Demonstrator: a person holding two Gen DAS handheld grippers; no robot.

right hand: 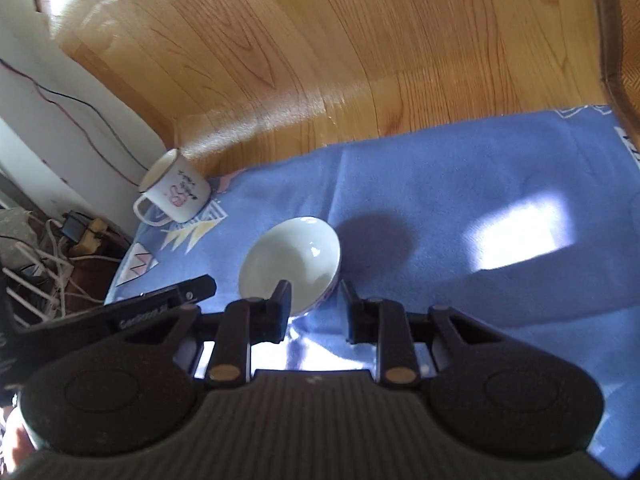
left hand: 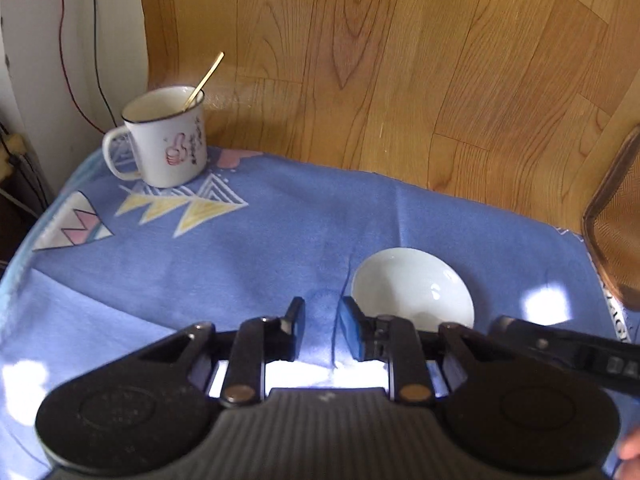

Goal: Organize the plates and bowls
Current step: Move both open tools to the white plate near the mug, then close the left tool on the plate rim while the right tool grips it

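Left wrist view: the left claw (left hand: 320,322) hangs low over a blue patterned cloth (left hand: 280,240) covering the tabletop. Its jaws stand apart with only cloth between them, gripping nothing. A white bowl (left hand: 412,284) rests on the cloth just right of and beyond the right finger, its near rim hidden behind that finger. At far left a white enamel mug (left hand: 168,140) with a thumbs-up print stands upright on the cloth corner, a thin gold utensil handle (left hand: 204,80) leaning in it. Wood-grain floor (left hand: 400,60) lies beyond the cloth. A brown mesh object (left hand: 616,220) enters at the right edge. Part of the other gripper crosses the lower right.

Right wrist view: the right claw (right hand: 314,306) is open, jaws apart. The white bowl (right hand: 292,260) sits on the cloth (right hand: 460,168) directly ahead; the left finger overlaps its near rim, but whether it touches cannot be told. The bowl's shadow falls to its right. The mug (right hand: 176,188) stands at far left, near white cables (right hand: 52,264) below the tabletop.
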